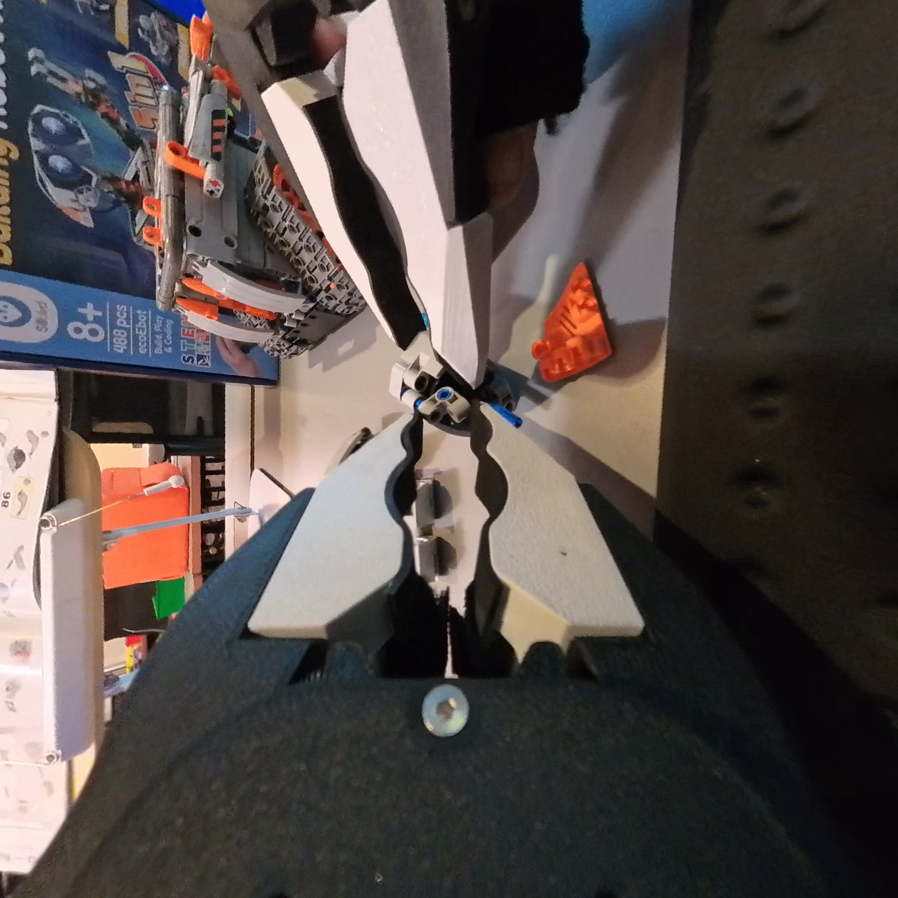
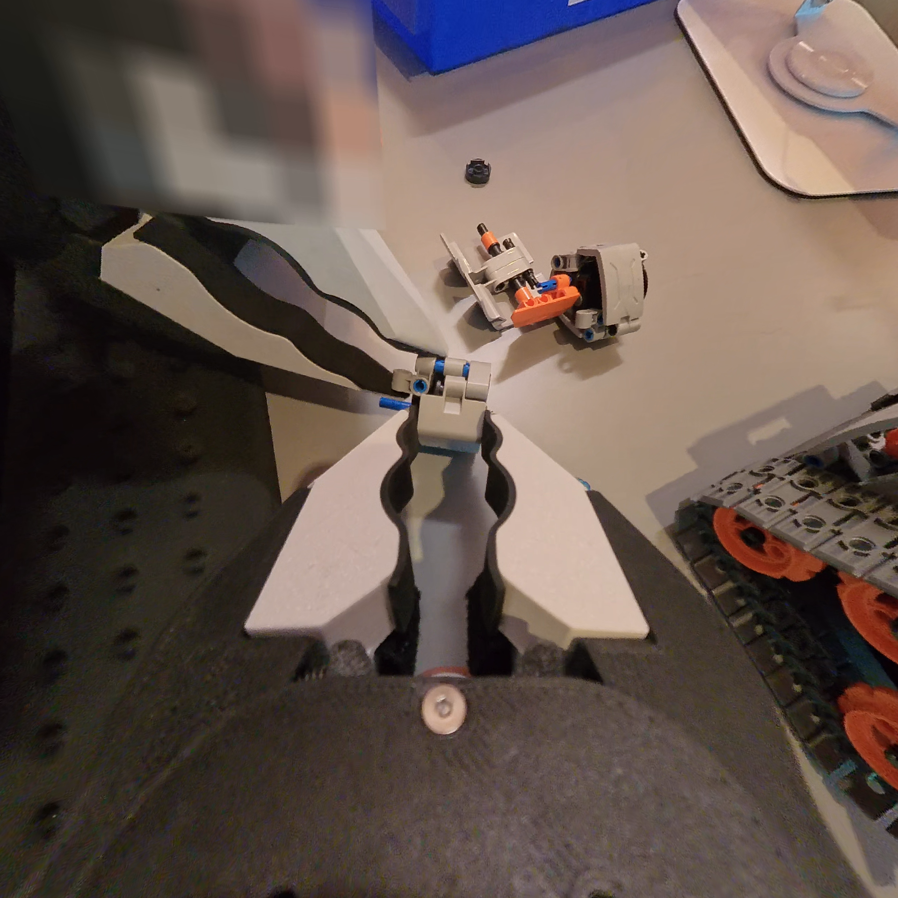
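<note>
Grey table [image 2: 631, 413], one brick assembly [image 2: 449, 403].

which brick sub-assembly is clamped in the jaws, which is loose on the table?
The small grey block with blue pins sits between the right gripper jaws, and the left gripper meets it. The grey-and-orange cluster lies free on the table.

Hobby desk: toy building-kit box [image 1: 73, 194], tracked brick model [image 2: 802, 559], loose parts [image 2: 544, 286].
</note>
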Demonstrator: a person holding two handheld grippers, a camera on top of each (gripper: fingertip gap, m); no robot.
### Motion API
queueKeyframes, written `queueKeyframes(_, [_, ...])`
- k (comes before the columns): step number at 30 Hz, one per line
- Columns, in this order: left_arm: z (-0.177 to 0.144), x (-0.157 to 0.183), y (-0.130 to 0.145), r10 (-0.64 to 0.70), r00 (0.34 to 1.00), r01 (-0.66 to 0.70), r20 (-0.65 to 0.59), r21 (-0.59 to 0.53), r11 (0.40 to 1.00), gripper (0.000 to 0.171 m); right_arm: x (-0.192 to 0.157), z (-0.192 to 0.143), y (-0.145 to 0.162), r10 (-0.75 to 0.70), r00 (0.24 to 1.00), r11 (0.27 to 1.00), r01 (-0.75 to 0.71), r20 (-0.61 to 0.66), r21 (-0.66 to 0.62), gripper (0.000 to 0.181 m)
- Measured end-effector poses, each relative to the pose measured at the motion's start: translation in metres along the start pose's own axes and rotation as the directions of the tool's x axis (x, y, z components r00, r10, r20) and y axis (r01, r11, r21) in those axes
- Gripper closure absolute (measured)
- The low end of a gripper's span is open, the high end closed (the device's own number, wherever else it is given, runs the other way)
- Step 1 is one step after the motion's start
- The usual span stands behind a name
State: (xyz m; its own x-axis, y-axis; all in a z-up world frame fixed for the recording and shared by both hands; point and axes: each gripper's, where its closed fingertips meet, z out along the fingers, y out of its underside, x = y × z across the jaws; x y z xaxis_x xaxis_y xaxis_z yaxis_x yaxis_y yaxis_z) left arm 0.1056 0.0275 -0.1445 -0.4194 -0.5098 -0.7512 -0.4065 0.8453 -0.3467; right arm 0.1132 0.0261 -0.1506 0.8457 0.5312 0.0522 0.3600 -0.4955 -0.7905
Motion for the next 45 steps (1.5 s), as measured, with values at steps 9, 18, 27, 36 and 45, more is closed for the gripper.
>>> queueKeyframes(9, [0.002, -0.004, -0.002, -0.124, 0.990, 0.127, -0.060, 0.041, 0.991, 0.154, 0.004, -0.003, -0.003, 0.021, 1.000, 0.999, -0.021, -0.017, 0.024, 0.158])
queueKeyframes(18, [0.002, -0.018, -0.008, -0.379, 0.918, 0.391, -0.115, 0.106, 0.914, 0.154, 0.012, -0.011, -0.013, 0.035, 0.997, 0.995, -0.029, -0.069, 0.093, 0.158])
queueKeyframes(27, [-0.002, -0.023, -0.011, -0.528, 0.823, 0.561, -0.210, 0.156, 0.813, 0.154, 0.012, -0.016, -0.020, -0.010, 0.993, 0.992, 0.024, -0.117, 0.121, 0.158])
queueKeyframes(36, [-0.002, -0.021, -0.012, -0.568, 0.772, 0.624, -0.286, 0.168, 0.763, 0.153, 0.012, -0.018, -0.022, -0.002, 0.995, 0.990, 0.017, -0.101, 0.139, 0.158])
queueKeyframes(45, [-0.006, -0.028, -0.013, -0.563, 0.772, 0.628, -0.295, 0.219, 0.747, 0.119, 0.025, -0.038, -0.030, 0.335, 0.923, 0.876, -0.380, 0.191, 0.299, 0.158])
